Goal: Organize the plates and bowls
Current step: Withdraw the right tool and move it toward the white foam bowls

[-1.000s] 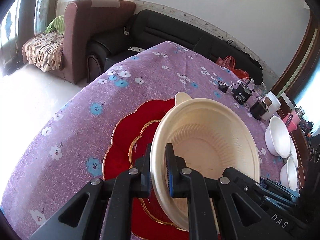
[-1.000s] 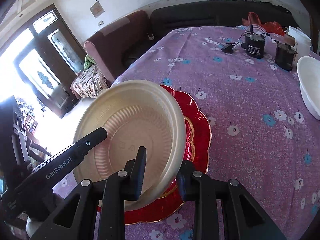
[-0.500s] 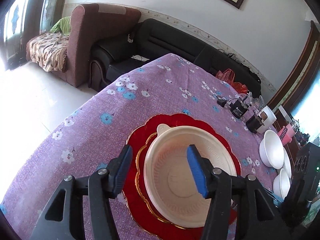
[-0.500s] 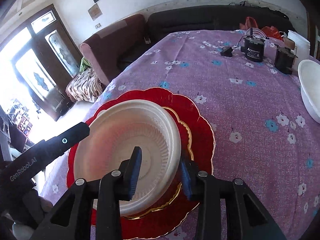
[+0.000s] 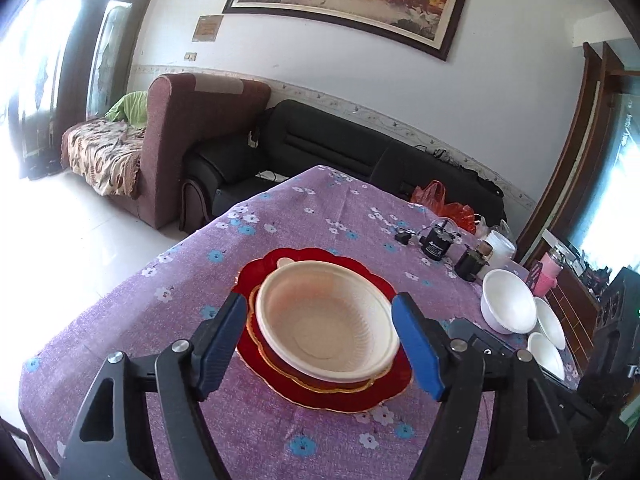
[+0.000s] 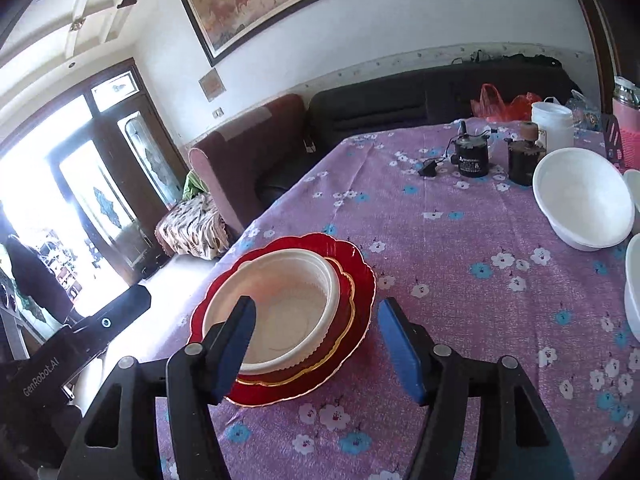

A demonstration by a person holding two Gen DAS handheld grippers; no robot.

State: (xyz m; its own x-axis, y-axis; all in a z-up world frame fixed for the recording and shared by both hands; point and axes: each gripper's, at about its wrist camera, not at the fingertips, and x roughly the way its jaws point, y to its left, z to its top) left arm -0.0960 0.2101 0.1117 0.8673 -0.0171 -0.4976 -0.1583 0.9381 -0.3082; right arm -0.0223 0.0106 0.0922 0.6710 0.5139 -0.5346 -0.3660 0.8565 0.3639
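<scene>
A cream ribbed bowl point(image 5: 326, 326) point(image 6: 280, 312) rests on a stack of red scalloped plates point(image 5: 362, 394) point(image 6: 352, 280) near the table's left edge. My left gripper point(image 5: 320, 348) hangs above and short of the bowl, its jaws opening, the blue pads clear of the rim. My right gripper point(image 6: 316, 344) is likewise drawn back from the stack with its jaws opening and nothing gripped. Several white bowls point(image 5: 508, 306) point(image 6: 582, 204) stand at the right side of the table.
The purple flowered tablecloth point(image 5: 304, 216) covers the table. At its far right stand two small black devices point(image 6: 472, 158), a white cup point(image 6: 552, 124) and a pink bottle point(image 5: 546, 274). Sofas lie beyond the far edge. The other gripper's body point(image 6: 80, 344) shows at the left.
Both grippers let go of the cream bowl, which tipped down flat onto the red plates. Both drew back and rose while their jaws spread apart.
</scene>
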